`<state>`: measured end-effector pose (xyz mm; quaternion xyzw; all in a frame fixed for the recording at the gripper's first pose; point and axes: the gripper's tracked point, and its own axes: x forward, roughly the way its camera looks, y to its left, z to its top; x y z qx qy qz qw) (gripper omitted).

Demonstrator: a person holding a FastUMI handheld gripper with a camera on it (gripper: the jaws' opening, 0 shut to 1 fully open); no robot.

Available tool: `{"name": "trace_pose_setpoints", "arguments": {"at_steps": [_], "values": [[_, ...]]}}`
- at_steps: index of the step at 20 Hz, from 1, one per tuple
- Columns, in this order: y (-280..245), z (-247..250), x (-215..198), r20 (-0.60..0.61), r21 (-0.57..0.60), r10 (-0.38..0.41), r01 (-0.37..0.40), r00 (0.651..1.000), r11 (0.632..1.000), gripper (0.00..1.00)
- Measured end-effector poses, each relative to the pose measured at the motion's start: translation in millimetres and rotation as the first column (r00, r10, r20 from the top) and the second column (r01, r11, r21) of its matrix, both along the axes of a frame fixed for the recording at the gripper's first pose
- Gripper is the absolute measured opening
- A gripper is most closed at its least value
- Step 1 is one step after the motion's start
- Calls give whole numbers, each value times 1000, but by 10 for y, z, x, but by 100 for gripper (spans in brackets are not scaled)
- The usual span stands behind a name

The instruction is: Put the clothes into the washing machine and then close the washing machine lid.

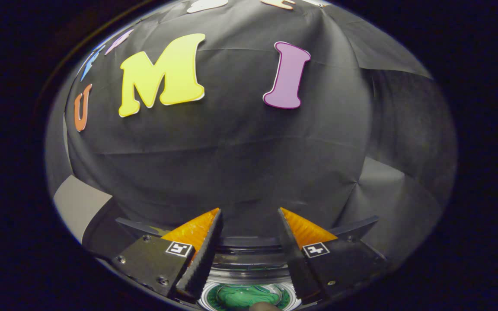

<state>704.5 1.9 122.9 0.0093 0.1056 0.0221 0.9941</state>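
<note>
Below the open gripper (249,216), half-hidden green clothes (245,297).

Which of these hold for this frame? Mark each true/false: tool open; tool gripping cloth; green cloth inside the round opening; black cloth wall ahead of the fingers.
1. The tool is open. True: its fingers stand well apart.
2. The tool is gripping a piece of clothing. False: nothing sits between the fingers; they hold nothing.
3. Something green lies inside the washing machine's round opening, below the fingers. True; it looks like cloth.
4. A black cloth wall hangs beyond the fingers. True.
5. The green item is draped over the fingers. False: it lies below them, apart from them.
</note>
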Motion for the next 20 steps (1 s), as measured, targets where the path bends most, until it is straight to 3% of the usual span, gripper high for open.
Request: {"name": "trace_pose_setpoints", "arguments": {"at_steps": [20], "values": [[-24, -64, -418, 203, 21, 12, -17, 979, 1000, 79]]}}
